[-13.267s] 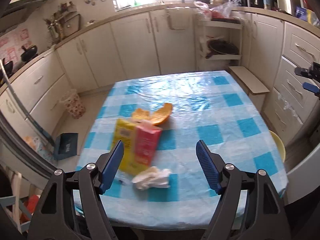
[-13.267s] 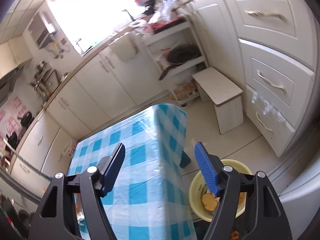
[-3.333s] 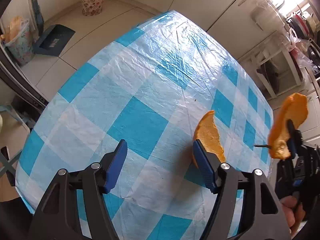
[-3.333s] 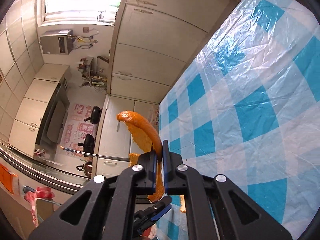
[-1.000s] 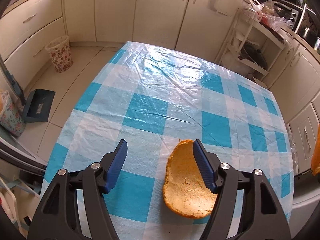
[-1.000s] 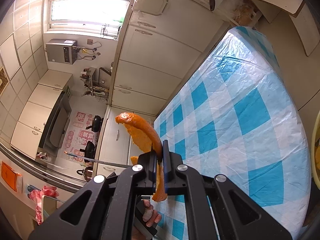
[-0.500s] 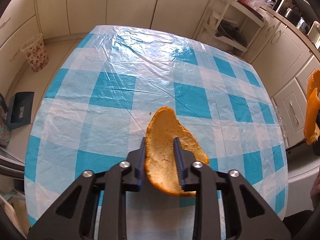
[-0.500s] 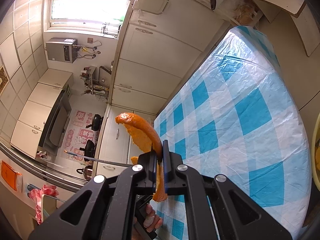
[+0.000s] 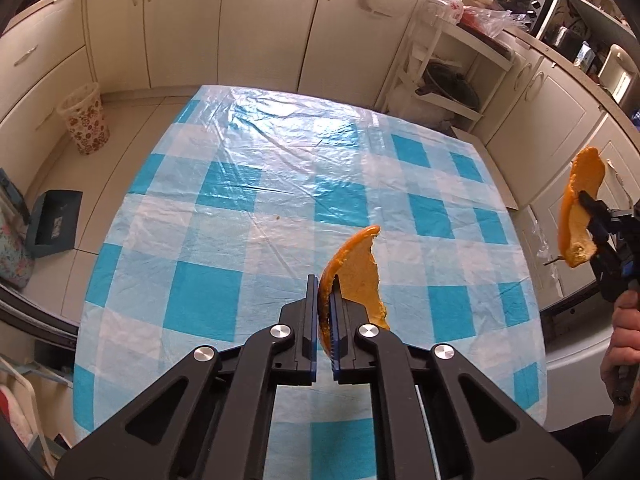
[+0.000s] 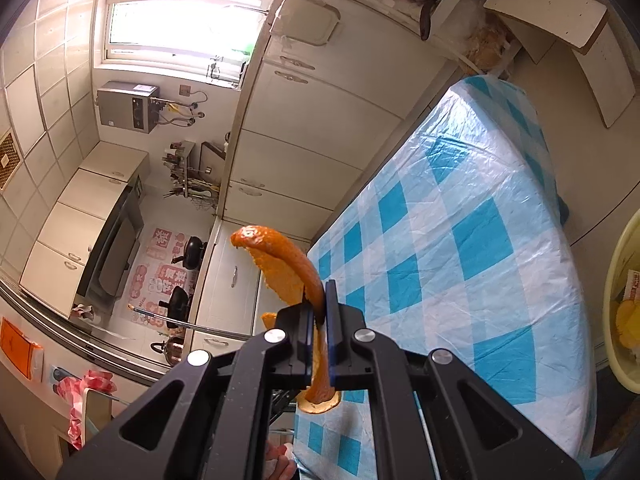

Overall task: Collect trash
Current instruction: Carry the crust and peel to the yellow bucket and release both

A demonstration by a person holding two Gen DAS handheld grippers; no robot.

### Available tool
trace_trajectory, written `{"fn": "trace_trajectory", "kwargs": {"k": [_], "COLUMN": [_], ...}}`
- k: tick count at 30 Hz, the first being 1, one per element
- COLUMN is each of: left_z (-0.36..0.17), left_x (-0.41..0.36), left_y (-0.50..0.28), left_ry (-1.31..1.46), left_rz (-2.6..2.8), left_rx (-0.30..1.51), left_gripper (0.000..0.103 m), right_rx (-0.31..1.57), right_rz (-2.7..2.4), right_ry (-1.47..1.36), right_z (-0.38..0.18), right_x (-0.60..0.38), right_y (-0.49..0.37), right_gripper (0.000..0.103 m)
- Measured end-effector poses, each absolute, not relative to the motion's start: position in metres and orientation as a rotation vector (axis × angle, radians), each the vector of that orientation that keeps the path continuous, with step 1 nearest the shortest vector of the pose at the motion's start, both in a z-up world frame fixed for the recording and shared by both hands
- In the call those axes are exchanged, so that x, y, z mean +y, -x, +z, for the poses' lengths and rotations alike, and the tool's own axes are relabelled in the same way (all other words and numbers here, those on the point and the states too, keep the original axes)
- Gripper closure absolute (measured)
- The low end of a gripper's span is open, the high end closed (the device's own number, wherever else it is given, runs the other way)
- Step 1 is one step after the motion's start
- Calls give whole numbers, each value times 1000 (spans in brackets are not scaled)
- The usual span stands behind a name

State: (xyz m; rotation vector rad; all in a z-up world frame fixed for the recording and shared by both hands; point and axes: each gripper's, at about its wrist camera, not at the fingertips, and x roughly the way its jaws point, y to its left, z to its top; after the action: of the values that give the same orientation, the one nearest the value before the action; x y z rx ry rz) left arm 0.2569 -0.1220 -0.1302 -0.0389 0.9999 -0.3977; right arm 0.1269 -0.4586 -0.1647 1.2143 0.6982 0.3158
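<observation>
1. A second ago the broad orange peel [image 9: 358, 276] lay flat on the checked tablecloth [image 9: 224, 216] between the wide-open jaws of the left gripper [image 9: 324, 312]. Those jaws have just been closing, and they now pinch the peel's near edge, which stands upright between the pads with its pale inner side facing right.
2. Half a second ago the peel still rested on the cloth inside the narrowing jaws; now it appears raised clear of the cloth.
3. The right gripper [image 10: 318, 312] looks the same across the last second: clamped on a long curved peel strip [image 10: 280, 260], whose tip arches up and to the left while its lower end hangs below the fingers.
4. Only the left wrist view shows both peels at once. The right gripper [image 9: 596, 220] sits at the far right edge, beyond the table's side, with its peel strip [image 9: 580, 208] held upright and a person's hand [image 9: 624, 332] below it on the handle.
5. Only the right wrist view shows the yellow bin [image 10: 620, 312] at its right edge, beside the table, with scraps inside.
6. The left wrist view alone shows a patterned wastebasket [image 9: 84, 120] and a dark dustpan [image 9: 52, 224] on the floor left of the table.
</observation>
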Motion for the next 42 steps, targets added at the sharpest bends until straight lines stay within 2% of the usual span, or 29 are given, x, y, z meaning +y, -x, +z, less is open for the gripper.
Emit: {"fn": "trace_trajectory", "kwargs": {"k": [9, 17, 19, 20, 21, 22, 28, 30, 33, 35, 37, 42], "left_z": [-91, -105, -117, -123, -131, -140, -181, -194, -205, -205, -200, -170], "left_x": [-235, -366, -393, -405, -419, -431, -488, -503, -520, -524, -520, -491], "left_y": [-198, -161, -159, -158, -158, -158, -159, -158, -157, -154, -149, -137], "left_ry": [43, -21, -40, -53, -70, -87, -174, -207, -228, -231, -225, -229], "left_rz": [-602, -711, -709, -704, -694, -680, -628, -614, -619, -623, -628, -647], "left_rx": [955, 1000, 1029, 1044, 1061, 1077, 1180, 1210, 1244, 1234, 1210, 1130], "left_gripper": [98, 98, 98, 98, 98, 98, 97, 94, 86, 70, 59, 47], "right_rx": [684, 891, 963, 993, 1003, 992, 840, 774, 700, 687, 686, 713], "right_rz": [48, -188, -218, -234, -246, -255, -235, -230, -217, -236, -250, -287], "right_ry": [-1108, -1029, -1034, -1048, -1079, -1119, -1148, -1151, -1146, -1125, -1130, -1063], "right_z": [-171, -230, -249, -258, -265, -269, -235, -221, -203, -197, -196, -183], "right_x": [-541, -577, -582, -585, -588, -591, -604, -607, -610, -612, -613, -608], "right_y": [-54, -22, -23, -24, -23, -21, -12, -8, -4, -3, -4, -12], "right_gripper": [97, 97, 93, 87, 74, 70, 61, 53, 53, 46, 44, 35]}}
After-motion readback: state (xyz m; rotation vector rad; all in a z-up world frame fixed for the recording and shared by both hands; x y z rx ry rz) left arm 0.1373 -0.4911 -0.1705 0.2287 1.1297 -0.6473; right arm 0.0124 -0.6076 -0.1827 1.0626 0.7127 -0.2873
